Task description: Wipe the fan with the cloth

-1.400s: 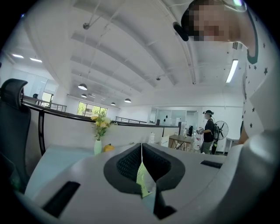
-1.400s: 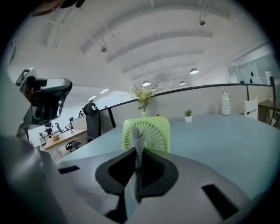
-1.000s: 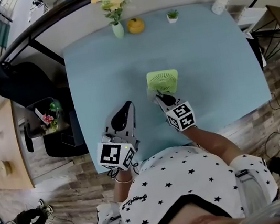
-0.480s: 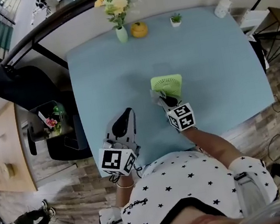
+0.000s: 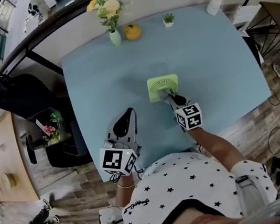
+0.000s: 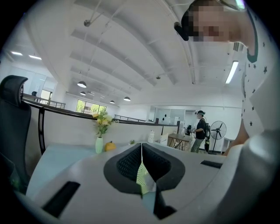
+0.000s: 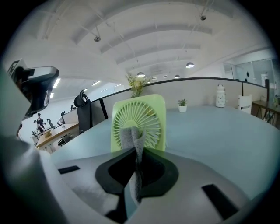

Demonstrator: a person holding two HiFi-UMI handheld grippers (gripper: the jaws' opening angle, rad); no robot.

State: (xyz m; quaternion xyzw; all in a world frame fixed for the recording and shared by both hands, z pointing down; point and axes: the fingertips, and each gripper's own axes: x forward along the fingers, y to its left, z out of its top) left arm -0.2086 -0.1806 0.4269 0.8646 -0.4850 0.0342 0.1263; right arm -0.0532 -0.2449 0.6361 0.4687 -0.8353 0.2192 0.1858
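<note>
A small green fan [image 5: 163,87] stands upright mid-table on the light blue table [image 5: 217,64]. My right gripper [image 5: 170,98] is right at the fan's near face, shut on a grey cloth [image 7: 133,136]. In the right gripper view the cloth sticks up between the jaws of the right gripper [image 7: 135,153] and lies against the lower grille of the fan [image 7: 139,120]. My left gripper [image 5: 126,114] rests lower left of the fan, apart from it, shut with nothing in it. A sliver of the fan [image 6: 142,176] shows below the closed tips of the left gripper [image 6: 141,151].
Along the table's far edge stand a vase of flowers [image 5: 114,36], an orange pumpkin-like ornament [image 5: 132,31], a tiny potted plant [image 5: 168,20] and a white bottle [image 5: 213,4]. A black chair [image 5: 11,90] sits off the table's left side.
My right gripper with the cloth has slid to the right across the fan's lower front. The left gripper has stayed where it was.
</note>
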